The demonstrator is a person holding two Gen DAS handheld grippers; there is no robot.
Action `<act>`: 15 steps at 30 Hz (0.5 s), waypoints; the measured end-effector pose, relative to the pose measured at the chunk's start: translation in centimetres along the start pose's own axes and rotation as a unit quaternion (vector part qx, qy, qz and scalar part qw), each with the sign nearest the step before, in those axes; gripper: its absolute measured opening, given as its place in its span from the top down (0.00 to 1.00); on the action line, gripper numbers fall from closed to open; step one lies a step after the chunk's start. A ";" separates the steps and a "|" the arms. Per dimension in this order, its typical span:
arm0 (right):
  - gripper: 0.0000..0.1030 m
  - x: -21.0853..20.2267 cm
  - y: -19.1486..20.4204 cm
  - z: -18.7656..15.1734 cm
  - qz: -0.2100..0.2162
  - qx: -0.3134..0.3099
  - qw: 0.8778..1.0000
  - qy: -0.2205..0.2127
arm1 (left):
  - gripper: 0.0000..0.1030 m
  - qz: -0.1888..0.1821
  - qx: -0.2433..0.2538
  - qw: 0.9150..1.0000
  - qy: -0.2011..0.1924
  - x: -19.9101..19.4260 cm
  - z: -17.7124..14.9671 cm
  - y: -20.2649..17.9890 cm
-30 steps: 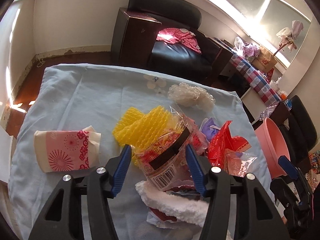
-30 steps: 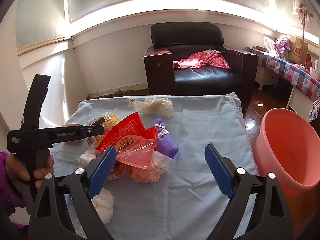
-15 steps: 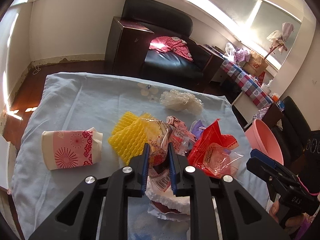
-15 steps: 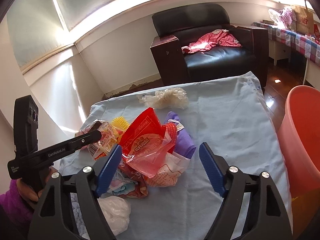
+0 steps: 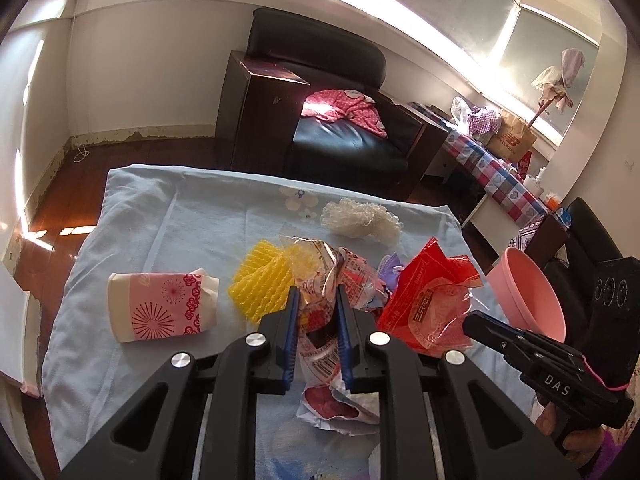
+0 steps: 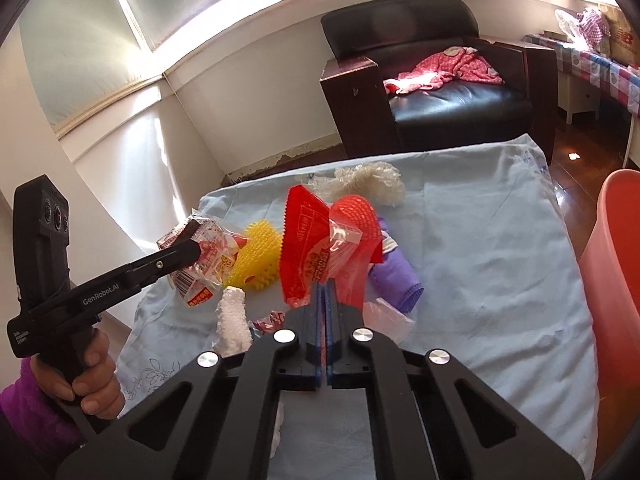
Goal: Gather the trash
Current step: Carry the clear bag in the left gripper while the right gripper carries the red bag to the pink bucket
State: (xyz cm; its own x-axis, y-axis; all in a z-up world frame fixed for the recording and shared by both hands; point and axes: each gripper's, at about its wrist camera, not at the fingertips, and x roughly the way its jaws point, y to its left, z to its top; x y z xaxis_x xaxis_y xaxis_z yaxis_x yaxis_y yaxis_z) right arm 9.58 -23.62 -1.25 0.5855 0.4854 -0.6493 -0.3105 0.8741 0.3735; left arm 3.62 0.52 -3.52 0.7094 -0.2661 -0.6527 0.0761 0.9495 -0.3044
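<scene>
My left gripper (image 5: 317, 300) is shut on a crumpled clear snack wrapper (image 5: 326, 276) with red print and a barcode, lifted a little off the blue cloth; the same wrapper (image 6: 204, 256) shows in the right wrist view. My right gripper (image 6: 325, 286) is shut on a red plastic wrapper (image 6: 320, 244), which stands up between its pads. In the left wrist view that red wrapper (image 5: 430, 304) hangs at the tip of the right gripper (image 5: 472, 322). Yellow foam netting (image 5: 262, 284), a pink paper cup (image 5: 160, 306) and a purple cloth (image 6: 394, 276) lie on the table.
A blue cloth (image 5: 192, 224) covers the table. A pink basin (image 5: 532, 296) stands off its right edge. White netting (image 5: 360, 222) lies at the far side, and a white foam piece (image 6: 232, 316) and torn wrappers near the front. A black armchair (image 5: 344, 120) stands behind.
Both grippers went from open to shut: the left on the clear snack wrapper, which rose off the cloth, and the right on the red wrapper.
</scene>
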 end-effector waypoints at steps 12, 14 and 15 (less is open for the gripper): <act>0.99 -6.5 -1.8 0.6 -0.054 -0.002 0.994 -0.093 | 0.85 -0.032 0.031 0.998 -0.050 -2.2 1.6 -5.1; 0.99 -7.5 -2.5 0.6 -0.071 -0.002 0.992 -0.105 | 0.85 -0.043 0.040 0.997 -0.054 -2.2 1.9 -6.6; 0.99 -8.0 -2.9 0.6 -0.079 -0.002 0.991 -0.110 | 0.85 -0.049 0.045 0.996 -0.055 -2.1 1.9 -7.4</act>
State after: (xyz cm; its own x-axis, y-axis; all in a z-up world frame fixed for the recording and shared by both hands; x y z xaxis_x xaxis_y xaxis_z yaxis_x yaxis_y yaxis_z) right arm 6.26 -30.03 3.32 0.7758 0.3274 -0.5394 -0.2045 0.9392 0.2759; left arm 2.89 -5.58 1.47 0.7679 -0.3427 -0.5412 0.2079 0.9325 -0.2954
